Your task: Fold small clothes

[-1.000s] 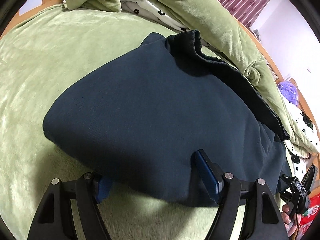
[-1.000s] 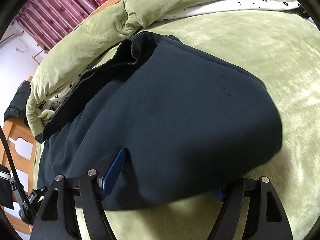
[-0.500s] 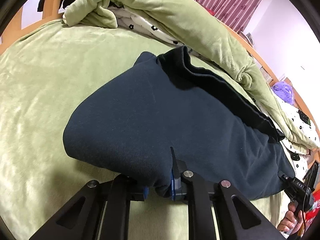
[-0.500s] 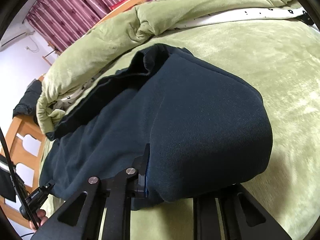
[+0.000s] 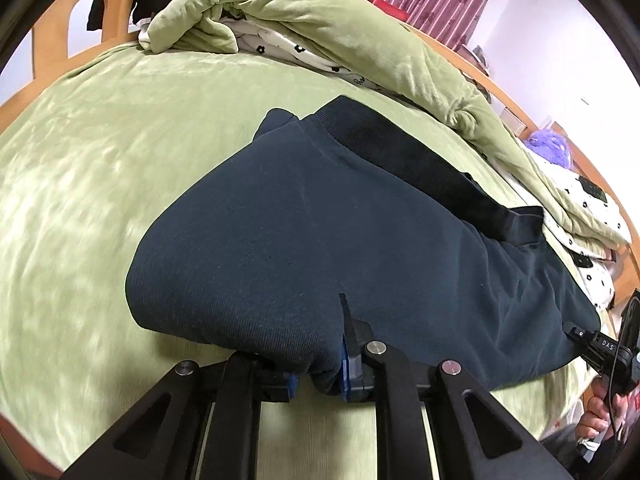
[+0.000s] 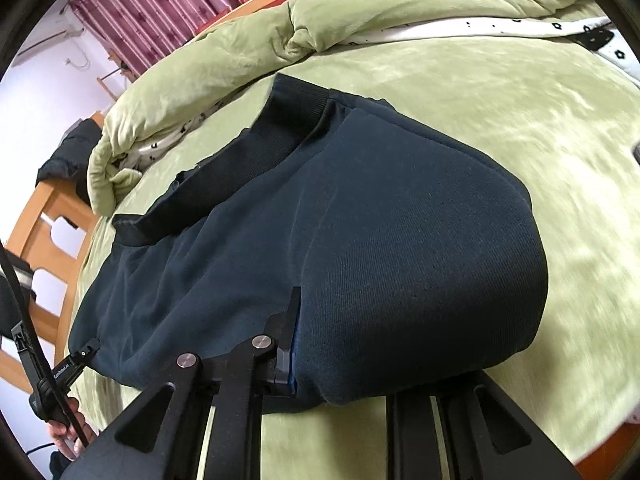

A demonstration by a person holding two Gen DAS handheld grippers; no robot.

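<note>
A dark navy sweatshirt (image 5: 320, 232) lies across the green bed; its black ribbed hem (image 5: 404, 152) faces the far side. It also shows in the right wrist view (image 6: 360, 220), with the hem (image 6: 276, 136) at upper left. My left gripper (image 5: 318, 380) is shut on the garment's near edge, which bulges up over the fingers. My right gripper (image 6: 320, 384) is shut on the near edge at the other end; its right finger is hidden under the cloth.
A green plush bed cover (image 5: 100, 168) lies under the garment. A bunched green quilt with white flowered lining (image 5: 320, 20) runs along the far side. A wooden bed frame (image 6: 44, 208) shows at the edges. The other hand's gripper (image 5: 604, 344) appears at right.
Both grippers closed on the sweatshirt's near edge, from open a second ago. Both have since lifted and pulled back; the cloth rises and more bed shows.
</note>
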